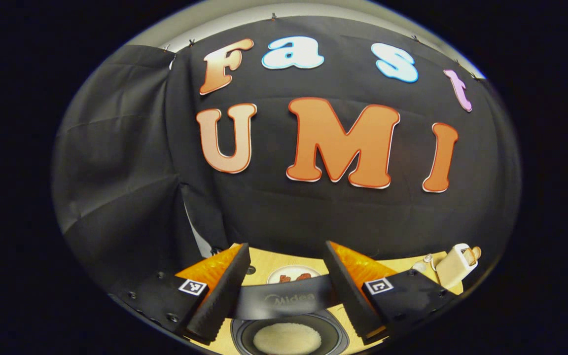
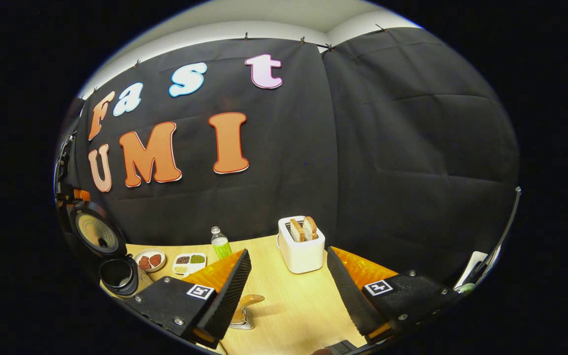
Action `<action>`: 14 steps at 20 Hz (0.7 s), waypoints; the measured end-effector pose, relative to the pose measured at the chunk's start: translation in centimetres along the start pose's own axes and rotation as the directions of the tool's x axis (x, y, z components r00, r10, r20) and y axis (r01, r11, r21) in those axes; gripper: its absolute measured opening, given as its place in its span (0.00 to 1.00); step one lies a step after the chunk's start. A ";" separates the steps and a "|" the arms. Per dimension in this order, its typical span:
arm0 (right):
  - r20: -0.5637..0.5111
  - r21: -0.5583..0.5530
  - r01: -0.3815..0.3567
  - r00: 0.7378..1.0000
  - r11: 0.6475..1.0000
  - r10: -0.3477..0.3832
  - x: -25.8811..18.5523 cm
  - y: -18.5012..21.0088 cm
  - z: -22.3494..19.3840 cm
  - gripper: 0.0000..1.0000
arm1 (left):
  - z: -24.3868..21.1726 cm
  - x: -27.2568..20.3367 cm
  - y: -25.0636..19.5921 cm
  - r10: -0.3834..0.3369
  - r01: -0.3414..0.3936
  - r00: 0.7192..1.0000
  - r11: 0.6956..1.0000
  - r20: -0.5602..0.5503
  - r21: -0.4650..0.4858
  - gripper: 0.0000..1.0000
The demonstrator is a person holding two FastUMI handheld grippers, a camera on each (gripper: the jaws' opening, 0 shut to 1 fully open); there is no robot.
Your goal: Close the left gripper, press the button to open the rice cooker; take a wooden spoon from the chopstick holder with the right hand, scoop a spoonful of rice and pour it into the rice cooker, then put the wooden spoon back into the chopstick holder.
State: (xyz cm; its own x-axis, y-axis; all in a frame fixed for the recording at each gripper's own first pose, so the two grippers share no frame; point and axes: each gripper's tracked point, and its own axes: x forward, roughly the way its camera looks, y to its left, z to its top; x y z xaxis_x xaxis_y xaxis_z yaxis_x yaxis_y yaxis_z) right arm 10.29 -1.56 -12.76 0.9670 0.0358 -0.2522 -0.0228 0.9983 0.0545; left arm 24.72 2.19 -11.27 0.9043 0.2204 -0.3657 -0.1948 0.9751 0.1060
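Cooker lid (image 2: 95, 230) stands open, rice in pot (image 1: 287, 338). Both jaws released; I'd lower my right gripper (image 2: 286, 291) squarely over the wooden spoon (image 2: 247, 301) near-left on the tabletop (image 2: 294, 305).

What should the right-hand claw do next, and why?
Probably lower the right gripper towards the wooden spoon and close on its handle. The rice cooker's lid already stands open, the spoon sits in the chopstick holder just beside this gripper's finger, and the jaws are open and empty.
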 end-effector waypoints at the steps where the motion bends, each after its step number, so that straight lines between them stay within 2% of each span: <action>1: 0.002 0.001 -0.008 1.000 1.000 0.008 0.0 0.3 0.1 0.95 | -0.1 -0.7 -0.3 -0.010 0.010 1.000 1.000 0.010 0.003 0.98; 6: 0.007 -0.024 -0.040 0.999 0.999 0.040 -0.5 1.9 0.0 0.95 | -4.1 -4.4 -1.6 -0.068 0.068 0.998 0.998 -0.002 -0.003 1.00; 7: 0.005 -0.027 -0.050 0.999 0.998 0.050 -0.6 2.4 -0.1 0.95 | -5.0 -5.3 -1.7 -0.071 0.071 0.997 0.997 -0.002 -0.005 0.98; 14: -0.023 -0.045 -0.103 0.994 0.994 0.102 -1.5 4.1 -1.2 0.95 | -13.9 -8.8 -2.9 -0.093 0.092 0.995 0.995 -0.040 -0.026 1.00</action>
State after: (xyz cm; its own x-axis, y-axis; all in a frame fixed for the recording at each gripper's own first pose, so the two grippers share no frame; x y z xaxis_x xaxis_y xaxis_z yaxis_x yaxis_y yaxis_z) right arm 8.43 2.55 -13.35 0.9536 0.1390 -0.2670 -0.1341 0.9903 0.0363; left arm 12.05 -2.23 -21.18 0.9025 0.1294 -0.4108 -0.1205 0.9916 0.0477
